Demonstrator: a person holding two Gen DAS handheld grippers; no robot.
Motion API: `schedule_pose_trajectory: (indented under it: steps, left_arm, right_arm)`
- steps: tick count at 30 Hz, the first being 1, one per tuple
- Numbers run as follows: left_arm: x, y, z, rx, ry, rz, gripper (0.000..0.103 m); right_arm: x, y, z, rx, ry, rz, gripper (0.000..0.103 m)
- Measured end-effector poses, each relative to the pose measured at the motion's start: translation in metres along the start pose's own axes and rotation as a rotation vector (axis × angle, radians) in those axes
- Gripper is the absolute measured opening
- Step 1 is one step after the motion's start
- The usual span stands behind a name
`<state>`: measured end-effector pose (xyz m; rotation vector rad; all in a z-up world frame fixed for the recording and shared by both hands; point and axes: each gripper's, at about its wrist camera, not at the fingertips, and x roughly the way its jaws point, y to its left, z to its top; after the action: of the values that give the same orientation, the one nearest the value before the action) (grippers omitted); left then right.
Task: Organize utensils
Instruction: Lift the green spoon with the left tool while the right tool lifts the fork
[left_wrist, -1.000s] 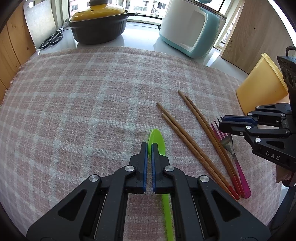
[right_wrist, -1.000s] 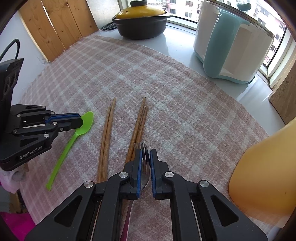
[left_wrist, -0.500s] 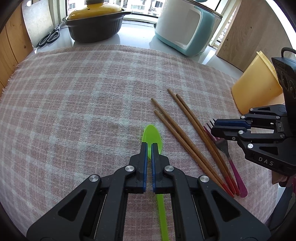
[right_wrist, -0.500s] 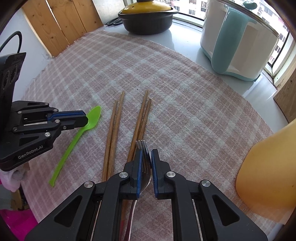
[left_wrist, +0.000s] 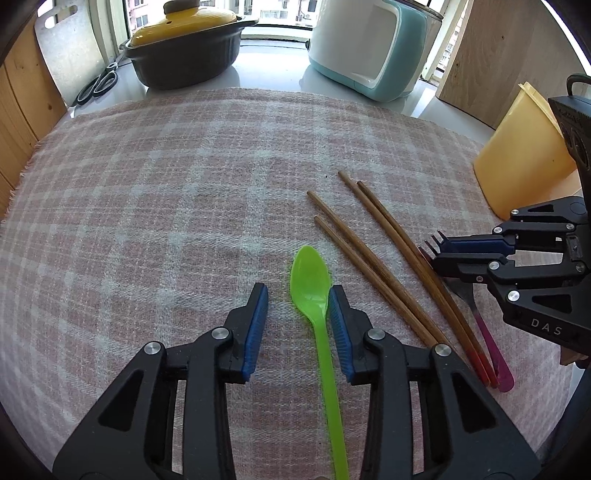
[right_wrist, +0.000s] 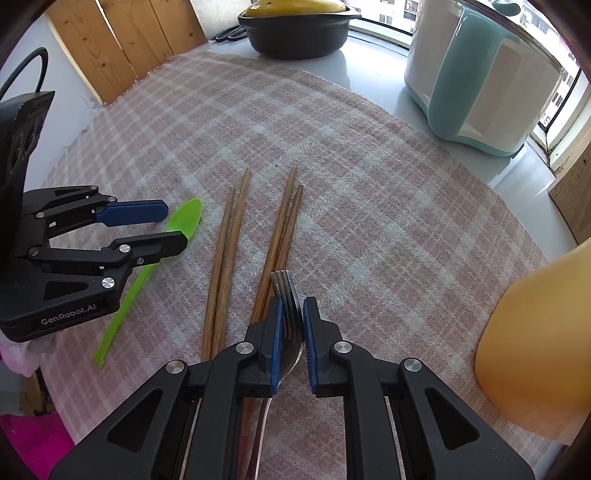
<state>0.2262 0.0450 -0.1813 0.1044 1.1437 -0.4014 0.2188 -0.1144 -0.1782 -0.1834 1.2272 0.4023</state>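
Observation:
A green plastic spoon (left_wrist: 310, 284) lies on the pink checked cloth (left_wrist: 166, 192), its bowl between the open fingers of my left gripper (left_wrist: 297, 299); the spoon lies against the right finger. It also shows in the right wrist view (right_wrist: 184, 221). Two pairs of brown chopsticks (left_wrist: 369, 258) lie to its right, also seen in the right wrist view (right_wrist: 255, 240). A metal fork with a pink handle (right_wrist: 286, 295) sits between the fingers of my right gripper (right_wrist: 291, 314), which are slightly apart around its head.
A yellow plastic container (left_wrist: 524, 155) stands at the cloth's right edge. A dark pot with a yellow lid (left_wrist: 184, 48), scissors (left_wrist: 98, 83) and a white and blue appliance (left_wrist: 369, 48) stand behind the cloth. Wooden boards flank both sides.
My left gripper has opened from shut, and the spoon now lies free between its fingers. My right gripper's fingers have parted slightly around the fork.

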Motion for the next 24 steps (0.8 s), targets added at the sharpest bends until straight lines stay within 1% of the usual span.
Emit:
schedule_pose_trajectory:
  steps: [1, 4, 5, 6, 7, 9, 12, 18, 24]
  left_arm:
    - [0.001, -0.002, 0.0, 0.01, -0.001, 0.001, 0.02]
    - [0.002, -0.008, 0.0, 0.029, -0.012, -0.007, 0.016]
    - [0.001, -0.009, 0.0, 0.029, -0.017, -0.011, 0.012]
    - [-0.001, -0.008, 0.0, 0.025, -0.03, -0.01, 0.005]
    - [-0.003, -0.007, 0.0, 0.016, -0.032, -0.016, 0.002]
    - [-0.006, -0.006, 0.001, 0.002, -0.035, -0.031, 0.001]
    - [-0.009, -0.007, -0.001, 0.007, -0.04, -0.027, 0.001]
    - [-0.02, -0.006, -0.005, -0.035, -0.055, -0.044, 0.001]
    - [-0.045, -0.005, -0.004, -0.068, -0.102, -0.067, 0.001]
  right_arm:
    - [0.001, 0.0, 0.0, 0.002, 0.0, 0.006, 0.008]
    - [0.003, 0.002, -0.002, 0.001, 0.004, 0.011, 0.006]
    - [0.003, 0.003, -0.002, 0.0, 0.002, 0.011, 0.004]
    - [0.001, 0.002, -0.002, 0.004, 0.0, 0.014, 0.004]
    - [0.0, 0.002, -0.002, 0.01, -0.006, 0.016, 0.003]
    - [-0.005, 0.0, -0.003, 0.018, -0.019, 0.017, 0.003]
    - [-0.012, -0.002, -0.005, 0.021, -0.035, 0.016, 0.003]
    - [-0.028, -0.007, -0.01, 0.033, -0.068, 0.014, 0.003]
    - [-0.053, -0.007, -0.019, 0.039, -0.117, 0.013, 0.003]
